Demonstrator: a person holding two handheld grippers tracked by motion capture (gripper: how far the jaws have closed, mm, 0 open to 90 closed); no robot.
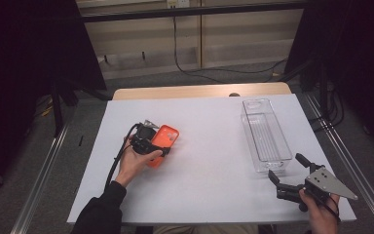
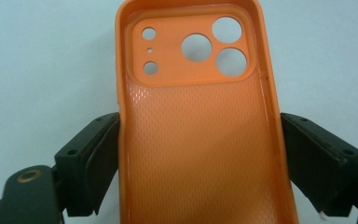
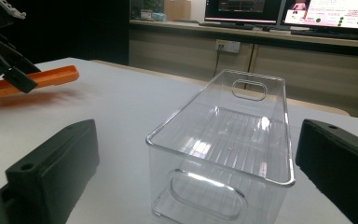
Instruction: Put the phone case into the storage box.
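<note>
An orange phone case [image 1: 165,139] sits between the jaws of my left gripper [image 1: 153,145] at the table's left middle. In the left gripper view the case [image 2: 200,140] shows its inner side, camera holes at the far end, and both black pads press on its long edges. In the right gripper view the case [image 3: 51,77] hangs a little above the table over its own shadow. My right gripper [image 1: 286,166] stands open near the table's front right corner. Its jaws frame the near end of a clear plastic bin [image 3: 219,135] without touching it.
The empty clear bin [image 1: 253,141] lies lengthwise on the right side of the white table [image 1: 214,161]. Metal rails run along both sides of the table. Cables trail on the floor behind it, and monitors stand on a far counter [image 3: 261,35].
</note>
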